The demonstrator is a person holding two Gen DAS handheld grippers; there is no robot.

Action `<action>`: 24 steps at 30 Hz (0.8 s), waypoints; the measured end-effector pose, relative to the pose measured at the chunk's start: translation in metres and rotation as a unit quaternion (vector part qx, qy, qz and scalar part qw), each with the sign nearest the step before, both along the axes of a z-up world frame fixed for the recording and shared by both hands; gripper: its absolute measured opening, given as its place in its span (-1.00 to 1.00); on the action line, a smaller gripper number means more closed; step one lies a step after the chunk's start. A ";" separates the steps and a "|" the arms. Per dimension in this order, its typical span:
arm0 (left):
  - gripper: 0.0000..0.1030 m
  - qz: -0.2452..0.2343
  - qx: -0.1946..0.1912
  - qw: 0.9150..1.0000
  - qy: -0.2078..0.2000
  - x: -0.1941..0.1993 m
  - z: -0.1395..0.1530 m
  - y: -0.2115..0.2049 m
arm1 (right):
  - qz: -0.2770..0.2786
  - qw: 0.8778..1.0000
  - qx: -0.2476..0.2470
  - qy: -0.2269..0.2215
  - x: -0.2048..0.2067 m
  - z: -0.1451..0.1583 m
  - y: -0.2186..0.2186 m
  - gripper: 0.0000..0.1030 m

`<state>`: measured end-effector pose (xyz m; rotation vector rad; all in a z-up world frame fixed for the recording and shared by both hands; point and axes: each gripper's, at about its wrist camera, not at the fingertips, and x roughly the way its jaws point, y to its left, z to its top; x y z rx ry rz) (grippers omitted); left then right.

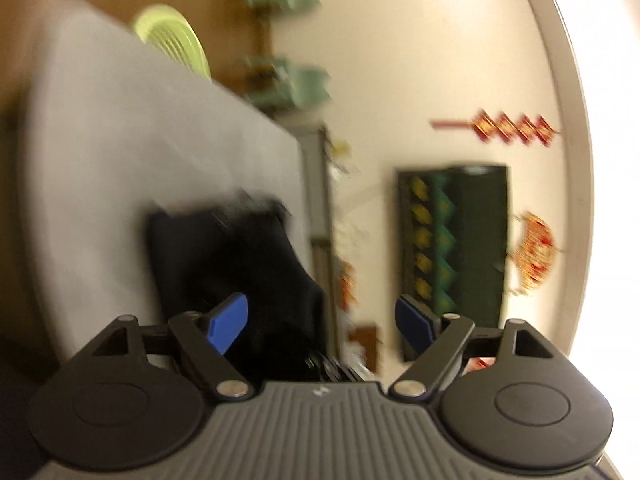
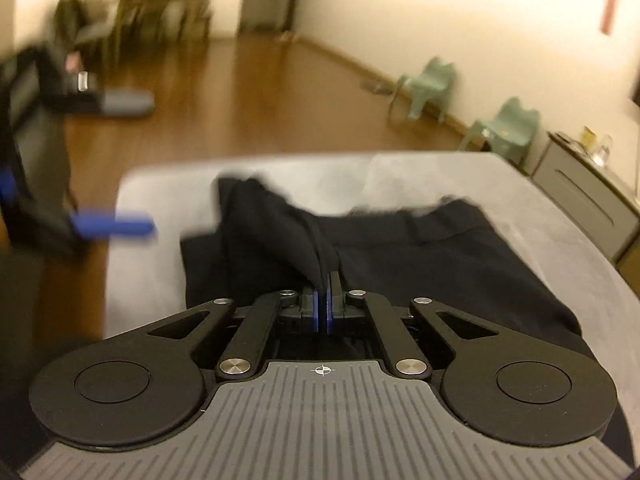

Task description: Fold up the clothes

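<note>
We see our right gripper [image 2: 324, 280] pinching a raised fold of the dark navy cloth garment [image 2: 400, 264] lying on the grey padded table [image 2: 152, 280]; our left gripper [image 1: 320, 320], at nine o'clock, spread, holds nothing.

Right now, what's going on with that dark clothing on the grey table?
A person is folding a dark navy garment on the grey padded table. The right gripper is shut on a raised fold of the cloth. The left gripper is open and empty, near the garment's edge.
</note>
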<state>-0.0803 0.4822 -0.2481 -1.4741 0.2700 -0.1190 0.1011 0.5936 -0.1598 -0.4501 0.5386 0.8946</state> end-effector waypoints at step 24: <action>-0.53 0.015 0.259 0.958 0.125 0.036 0.009 -0.018 | -0.007 0.994 0.090 0.063 -0.056 -0.001 -0.088 0.00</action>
